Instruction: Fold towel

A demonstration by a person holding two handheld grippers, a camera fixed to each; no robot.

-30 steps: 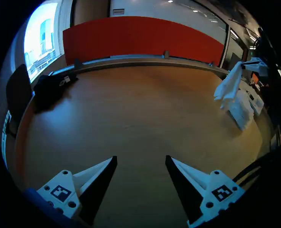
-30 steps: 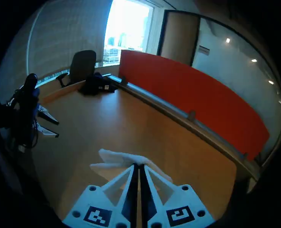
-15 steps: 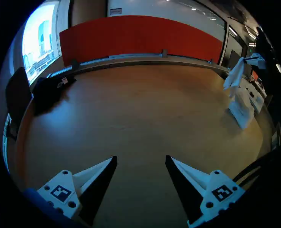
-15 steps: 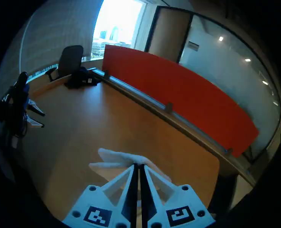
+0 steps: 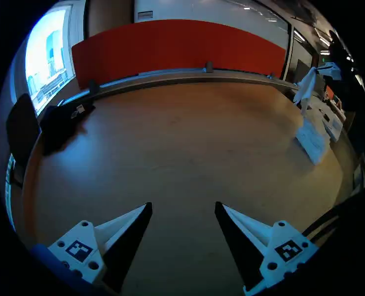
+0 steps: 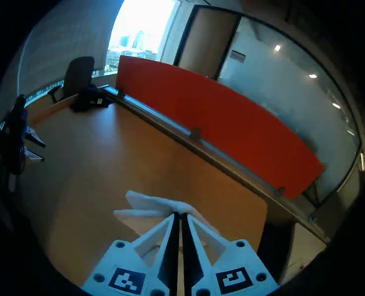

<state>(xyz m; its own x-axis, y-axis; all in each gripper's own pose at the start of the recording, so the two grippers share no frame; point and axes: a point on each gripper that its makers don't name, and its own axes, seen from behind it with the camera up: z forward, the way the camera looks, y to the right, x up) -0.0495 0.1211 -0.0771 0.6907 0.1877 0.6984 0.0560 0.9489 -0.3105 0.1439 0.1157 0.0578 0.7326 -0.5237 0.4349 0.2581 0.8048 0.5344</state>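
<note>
Jaws wide apart on left gripper (image 5: 182, 204), low over the wooden counter (image 5: 182, 133). Right gripper (image 6: 180, 215) jaws pinched together on the white towel (image 6: 150, 206), cloth bunched at the tips and held up off the counter. Left gripper view: towel hangs at far right, above a white folded stack (image 5: 312, 142) lying on the counter. Black bag (image 5: 59, 121) sits far left, near the red divider (image 5: 182, 44).

The towel (image 6: 158, 209) was partly hidden behind the closed fingers of the right gripper (image 6: 181, 232), its lower part unseen. In the left gripper view, the white stack (image 5: 313, 140) at the table (image 5: 182, 138) edge was too small to identify; the dark item (image 5: 59, 126) was too shadowed to name
</note>
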